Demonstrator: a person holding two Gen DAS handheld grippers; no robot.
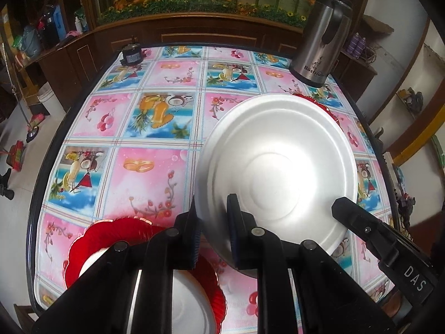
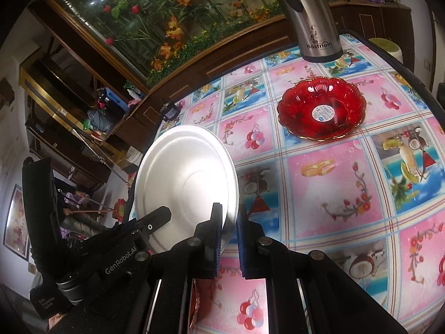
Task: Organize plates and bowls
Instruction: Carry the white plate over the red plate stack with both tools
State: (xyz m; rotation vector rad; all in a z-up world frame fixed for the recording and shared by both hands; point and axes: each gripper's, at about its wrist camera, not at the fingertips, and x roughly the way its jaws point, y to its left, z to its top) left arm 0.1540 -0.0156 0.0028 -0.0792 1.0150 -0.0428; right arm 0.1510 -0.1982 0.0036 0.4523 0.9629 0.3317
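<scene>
Both jaws are clamped on the rim of one white plate (image 1: 275, 164): the left gripper (image 1: 214, 236) and the right gripper (image 2: 229, 239) on opposite edges. It is held tilted above the table (image 2: 319, 183), near the red bowl (image 2: 321, 108) beside the steel flask (image 1: 319, 41).

left wrist view sits right behind its own gripper (image 1: 212, 231), looking steeply down the fingers across the table (image 1: 155, 167) toward the planter cabinet (image 1: 194, 8) along the top of the frame. very close in: the white plate (image 1: 278, 167) fills centre right, and the other gripper (image 1: 370, 231) pokes in from the lower right. right wrist view rides its own gripper (image 2: 229, 239), tilted, cabinet (image 2: 167, 36) slanting across the upper left, table (image 2: 333, 189) spreading right. both views share the plate (image 2: 186, 183), the steel kettle (image 1: 319, 41) (image 2: 314, 19) and the tablecloth. the left gripper (image 2: 133, 233) shows at lower left.
</scene>
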